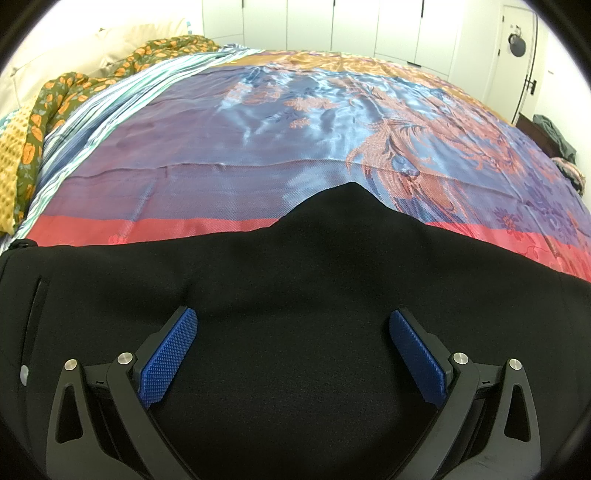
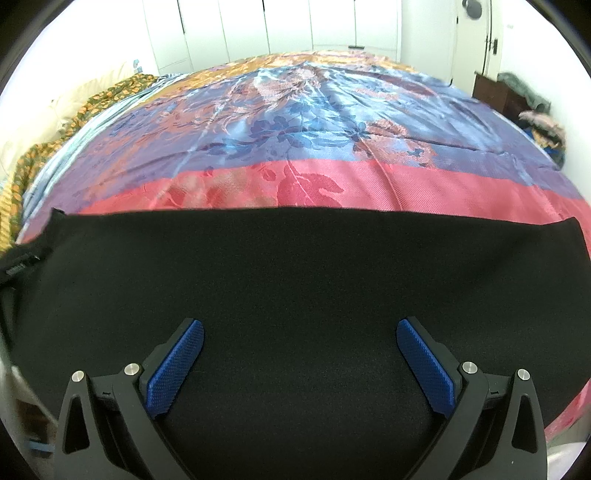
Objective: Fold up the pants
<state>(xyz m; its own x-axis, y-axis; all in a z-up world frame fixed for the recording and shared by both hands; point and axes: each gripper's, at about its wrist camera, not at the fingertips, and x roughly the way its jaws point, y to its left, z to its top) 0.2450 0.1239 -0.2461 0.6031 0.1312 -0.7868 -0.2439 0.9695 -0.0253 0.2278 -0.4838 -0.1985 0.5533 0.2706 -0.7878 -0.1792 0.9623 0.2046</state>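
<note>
Black pants (image 1: 295,280) lie flat on the near part of a bed, filling the lower half of both views. In the left wrist view a pocket slit and a button show at the far left, and the crotch point juts toward the blue spread. My left gripper (image 1: 293,317) hovers just over this fabric, open, nothing between its blue pads. In the right wrist view the black pants (image 2: 295,266) show a straight far edge and a hem at the right. My right gripper (image 2: 299,328) is open above them, holding nothing.
A shiny bedspread (image 1: 258,140) in blue, pink and gold covers the bed. A floral quilt (image 1: 55,99) and pillows pile at the left. White wardrobe doors (image 2: 288,26) stand behind, a door (image 1: 517,55) and clothes on dark furniture (image 2: 517,96) at the right.
</note>
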